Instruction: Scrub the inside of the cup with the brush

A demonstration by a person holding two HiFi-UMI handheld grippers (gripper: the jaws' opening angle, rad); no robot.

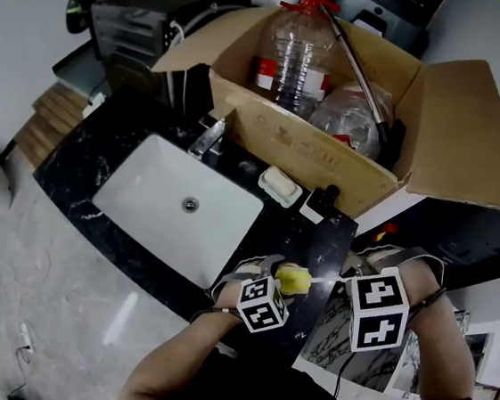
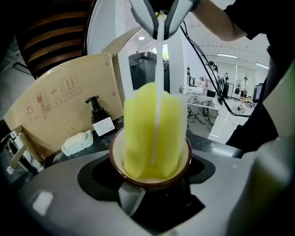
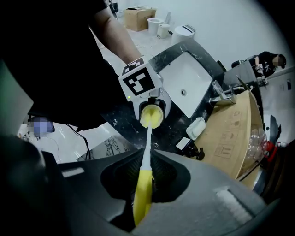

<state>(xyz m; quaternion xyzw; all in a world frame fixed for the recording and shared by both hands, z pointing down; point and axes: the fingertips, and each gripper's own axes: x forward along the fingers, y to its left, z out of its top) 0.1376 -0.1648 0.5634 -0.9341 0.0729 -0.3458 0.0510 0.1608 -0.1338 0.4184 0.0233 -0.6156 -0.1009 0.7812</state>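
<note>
Right gripper (image 3: pixel 145 180): pinched narrow on the yellow handle of the brush (image 3: pixel 143 196), pads tight on both sides. Beyond the pads, a thin white shaft running straight ahead to a yellow sponge head (image 2: pixel 154 133).

Left gripper (image 2: pixel 150 186): clamped on the cup (image 2: pixel 113 154), one jaw at each side of its wall. Brown rim, cream inside, mouth tipped toward the right gripper. Sponge head seated well down in the cup, filling most of the mouth, upper half standing clear of the rim.

From the head view: both grippers close together in front of the person's chest, left gripper (image 1: pixel 278 283) and right gripper (image 1: pixel 347 288) facing each other, brush bridging the gap. Cup held in the air over the front edge of the black marble counter (image 1: pixel 112 148), just right of the white sink (image 1: pixel 165 198).

Farther back on the counter: white soap dish (image 1: pixel 280 186), dark pump bottle (image 1: pixel 323 200), faucet (image 1: pixel 209 136). Behind these, open cardboard box (image 1: pixel 327 154) with a large clear plastic bottle (image 1: pixel 295 56) inside.
</note>
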